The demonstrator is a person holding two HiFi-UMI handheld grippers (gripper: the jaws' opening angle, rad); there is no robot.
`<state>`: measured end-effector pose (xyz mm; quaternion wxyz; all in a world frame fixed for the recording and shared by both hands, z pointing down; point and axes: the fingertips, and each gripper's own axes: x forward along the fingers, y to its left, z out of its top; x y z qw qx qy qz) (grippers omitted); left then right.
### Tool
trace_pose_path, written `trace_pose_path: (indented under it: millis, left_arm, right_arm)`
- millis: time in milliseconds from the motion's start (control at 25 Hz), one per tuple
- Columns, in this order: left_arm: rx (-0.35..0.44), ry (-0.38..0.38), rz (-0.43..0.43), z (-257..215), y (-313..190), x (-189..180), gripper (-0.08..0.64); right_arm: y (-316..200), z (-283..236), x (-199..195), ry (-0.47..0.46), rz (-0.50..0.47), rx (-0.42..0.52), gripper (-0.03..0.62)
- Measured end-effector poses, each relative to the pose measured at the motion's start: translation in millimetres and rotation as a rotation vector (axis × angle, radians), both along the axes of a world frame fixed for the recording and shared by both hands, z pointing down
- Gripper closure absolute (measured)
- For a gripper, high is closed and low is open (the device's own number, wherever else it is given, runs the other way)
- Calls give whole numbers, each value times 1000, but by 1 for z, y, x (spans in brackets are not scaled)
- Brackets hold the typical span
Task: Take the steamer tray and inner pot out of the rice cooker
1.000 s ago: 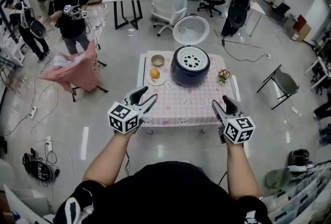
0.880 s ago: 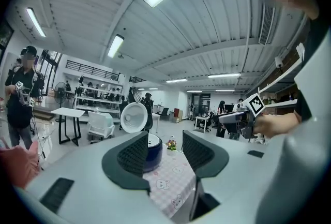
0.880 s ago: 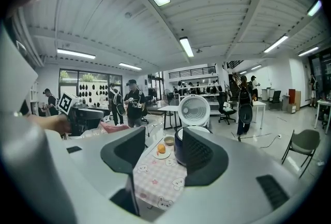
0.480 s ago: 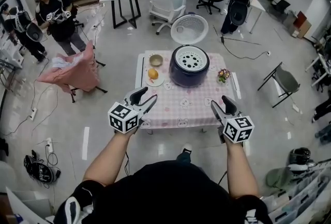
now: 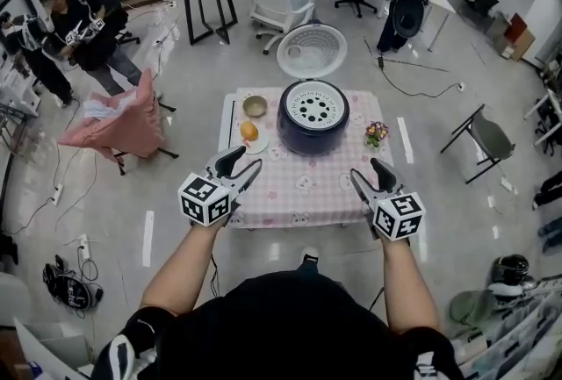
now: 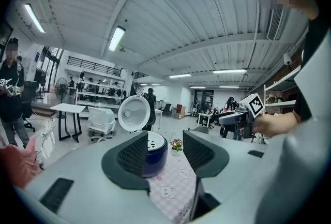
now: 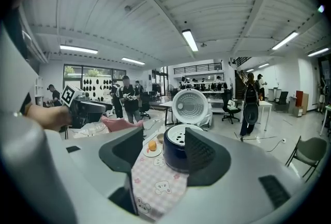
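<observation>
The dark blue rice cooker (image 5: 313,125) stands at the back of the table with its white lid (image 5: 310,50) swung up. The white perforated steamer tray (image 5: 314,104) sits in its top and hides the inner pot. My left gripper (image 5: 239,166) hovers open over the table's near left edge, well short of the cooker. My right gripper (image 5: 371,177) hovers over the near right edge; its jaws have just been opening, with nothing between them. In the left gripper view the cooker (image 6: 156,158) shows far off between that gripper's (image 6: 164,145) jaws. The right gripper view shows the cooker (image 7: 175,155) the same way.
A pink checked cloth covers the small table (image 5: 303,185). Left of the cooker lie a plate with an orange (image 5: 249,132) and a small bowl (image 5: 255,106); a flower pot (image 5: 378,132) stands to its right. A pink-draped chair (image 5: 123,124) and people (image 5: 79,18) are at the left.
Both grippers have moved forward and a little down toward the table, which now lies closer below them. The people at the left have shifted.
</observation>
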<state>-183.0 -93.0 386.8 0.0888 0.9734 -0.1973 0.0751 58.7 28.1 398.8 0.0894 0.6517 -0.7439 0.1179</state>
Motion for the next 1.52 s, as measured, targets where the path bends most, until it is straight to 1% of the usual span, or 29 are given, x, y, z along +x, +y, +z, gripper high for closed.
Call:
trace_pose_path:
  millis: [200, 400, 600, 840, 1000, 1120, 1280, 1520]
  left_arm:
    - [-7, -22, -15, 2, -22, 46, 342]
    - [-15, -43, -48, 3, -37, 88, 342]
    - [-16, -52, -99, 0, -54, 116, 342]
    - [-14, -53, -156, 5, -68, 129, 342]
    - [-35, -51, -181, 10, -74, 132, 342]
    - [-48, -56, -195, 14, -78, 132, 342]
    - [-39, -55, -187, 12, -83, 140, 342]
    - [-62, -56, -181, 30, -107, 137, 342]
  right_arm:
    - [-31, 3, 43, -15, -34, -5, 330]
    - [-56, 10, 86, -35, -75, -22, 330]
    - [-84, 14, 121, -54, -122, -36, 330]
    - [-114, 24, 135, -52, -192, -35, 330]
    - [-128, 22, 141, -50, -221, -37, 328]
    - [-134, 16, 148, -53, -225, -24, 327]
    - [-139, 17, 159, -61, -211, -23, 325]
    - [-159, 30, 154, -60, -210, -40, 322]
